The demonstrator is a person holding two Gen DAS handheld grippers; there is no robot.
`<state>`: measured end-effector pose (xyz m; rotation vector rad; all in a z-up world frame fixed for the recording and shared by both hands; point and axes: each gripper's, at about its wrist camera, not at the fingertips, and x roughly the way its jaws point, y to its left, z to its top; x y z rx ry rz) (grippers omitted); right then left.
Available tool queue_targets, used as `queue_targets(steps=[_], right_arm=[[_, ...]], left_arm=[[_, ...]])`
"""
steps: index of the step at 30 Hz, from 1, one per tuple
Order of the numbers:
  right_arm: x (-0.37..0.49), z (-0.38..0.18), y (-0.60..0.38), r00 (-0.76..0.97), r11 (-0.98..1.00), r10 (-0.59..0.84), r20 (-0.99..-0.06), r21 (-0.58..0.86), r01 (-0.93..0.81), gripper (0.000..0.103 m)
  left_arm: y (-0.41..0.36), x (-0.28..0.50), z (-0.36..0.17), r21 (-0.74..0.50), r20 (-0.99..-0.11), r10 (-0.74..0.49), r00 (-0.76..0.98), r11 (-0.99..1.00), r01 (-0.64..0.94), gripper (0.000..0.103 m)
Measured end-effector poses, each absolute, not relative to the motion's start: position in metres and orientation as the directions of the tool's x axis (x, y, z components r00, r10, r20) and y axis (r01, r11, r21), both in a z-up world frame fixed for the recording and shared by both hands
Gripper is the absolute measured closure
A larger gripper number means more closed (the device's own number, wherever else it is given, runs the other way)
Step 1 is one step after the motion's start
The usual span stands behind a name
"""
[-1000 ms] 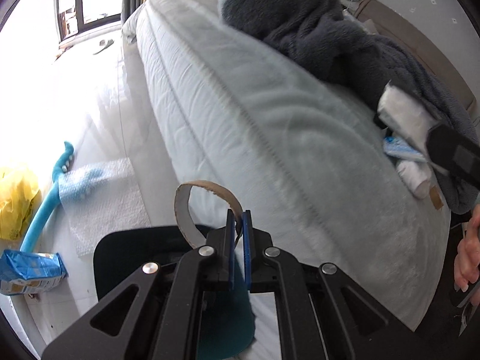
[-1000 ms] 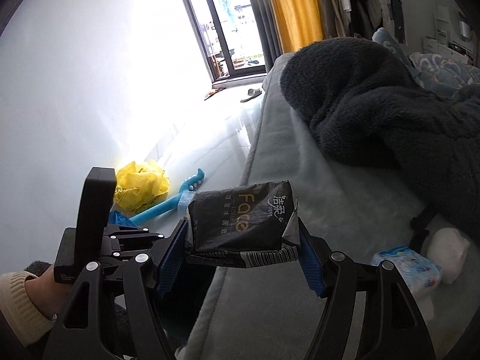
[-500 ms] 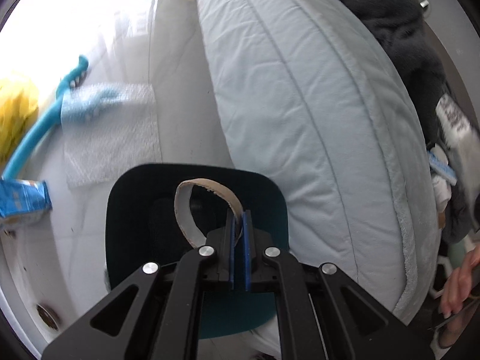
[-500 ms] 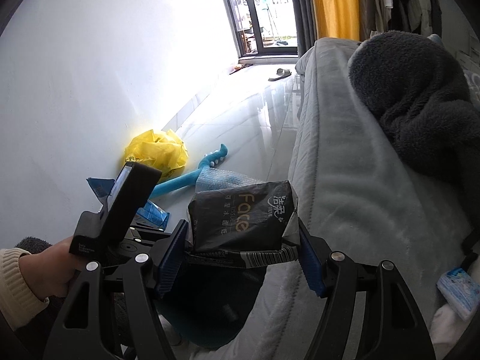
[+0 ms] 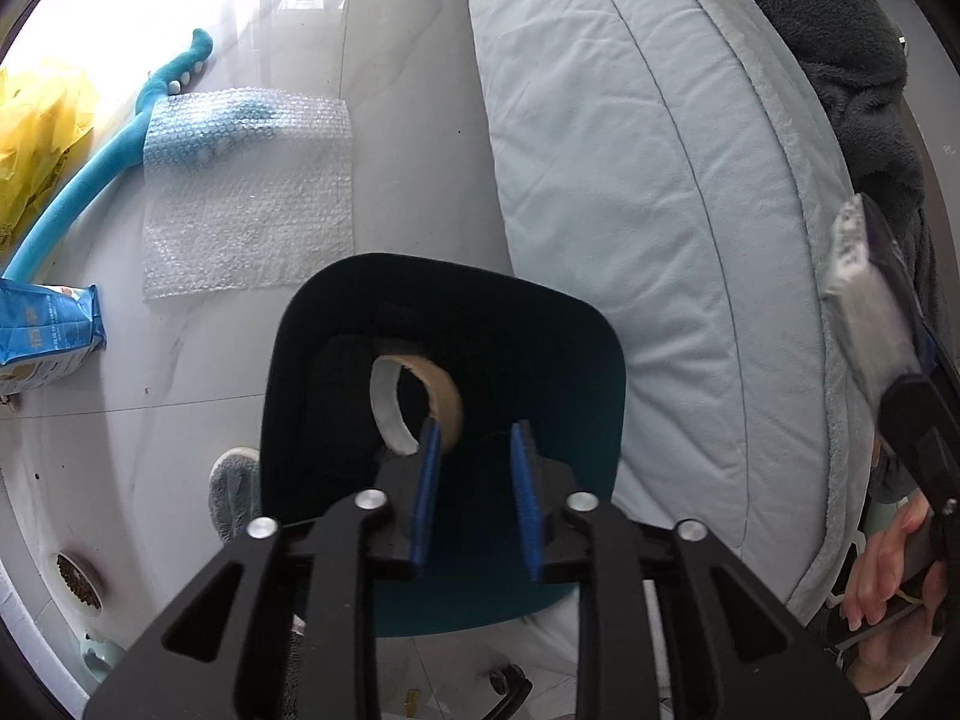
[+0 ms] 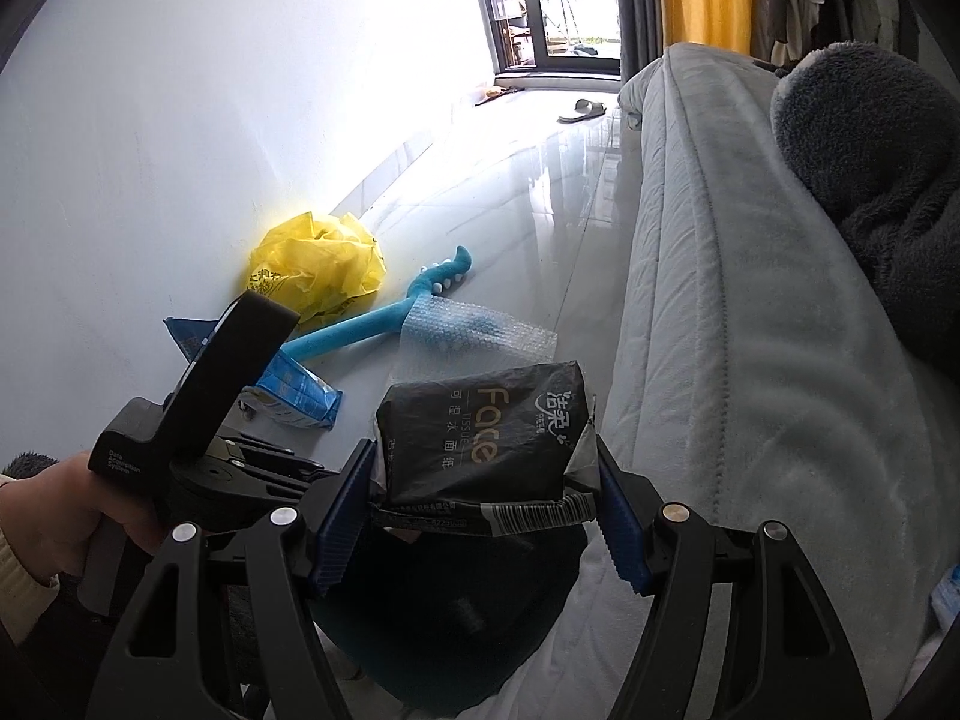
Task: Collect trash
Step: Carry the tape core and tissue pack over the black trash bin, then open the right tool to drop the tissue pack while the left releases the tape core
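Left claw [image 5: 474,468] has just opened above the dark teal plastic bin [image 5: 600,360]; the brown cardboard tape ring [image 5: 420,405], pinched a second ago, now drops free inside, so that piece looks collected. Only the right wrist view shows the right claw [image 6: 480,516] clamped on the black tissue pack [image 6: 486,432], not yet binned.

Left hand-held gripper [image 5: 474,456] just opened, releasing cardboard ring [image 5: 417,405].
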<state>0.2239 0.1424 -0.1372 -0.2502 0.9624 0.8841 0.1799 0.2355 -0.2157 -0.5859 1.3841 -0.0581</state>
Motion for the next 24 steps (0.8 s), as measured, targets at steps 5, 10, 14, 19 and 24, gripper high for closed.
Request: queue_targets(steps=[5,10,14,19,24], right_arm=[[0.227,-0.152,0.152,0.255,0.647,0.503,-0.826,0.165,-0.744,0.033],[0.228,-0.173,0.166,0.212,0.647,0.466,-0.859,0.168,-0.744,0.033],[0.225,-0.188,0.179,0.182,0.640,0.443,-0.878,0.167,-0.750,0.033],[0.221,-0.206,0.193,0.136,0.632,0.421,-0.897,0.183,-0.753,0.033],[0.213,-0.224,0.207,0.108,0.625,0.380,-0.919,0.170,-0.762,0.033]], left_arm=[[0.248,0.175,-0.201,-0.388,-0.914,-0.324,0.245,0.873,-0.296,0.057],[0.262,0.170,-0.181,-0.364,-0.913,-0.274,0.303,0.882,-0.299,0.047],[0.273,0.167,-0.169,-0.344,-0.910,-0.234,0.343,0.887,-0.307,0.045],[0.285,0.163,-0.151,-0.340,-0.890,-0.192,0.413,0.883,-0.323,0.037],[0.291,0.159,-0.136,-0.320,-0.869,-0.140,0.475,0.890,-0.324,0.028]])
